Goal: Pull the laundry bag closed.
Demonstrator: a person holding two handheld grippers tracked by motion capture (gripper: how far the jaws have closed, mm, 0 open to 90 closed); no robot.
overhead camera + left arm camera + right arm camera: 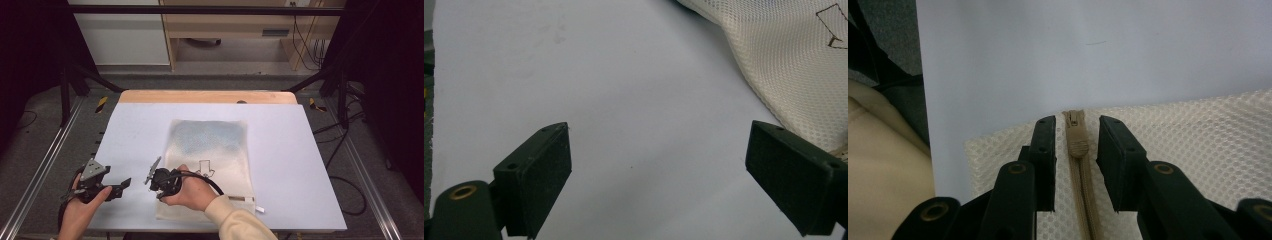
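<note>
Mesh bag [210,150] lies flat mid-table, reaching the near edge. Right gripper [1075,145] jaws narrowly apart, straddling the zipper pull [1075,131], not pinching. Left gripper [122,184] wide open, empty, near-left corner.

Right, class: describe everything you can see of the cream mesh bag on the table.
The mesh bag is a flat, rectangular pouch of cream netting, lying on the pale table cover. Something bluish shows through its far half, and a dark outline drawing marks its middle. A tan zipper runs along one edge, its slider at the end. The right gripper straddles that slider, pads not yet pressing. The left gripper stands open beside the bag.
</note>
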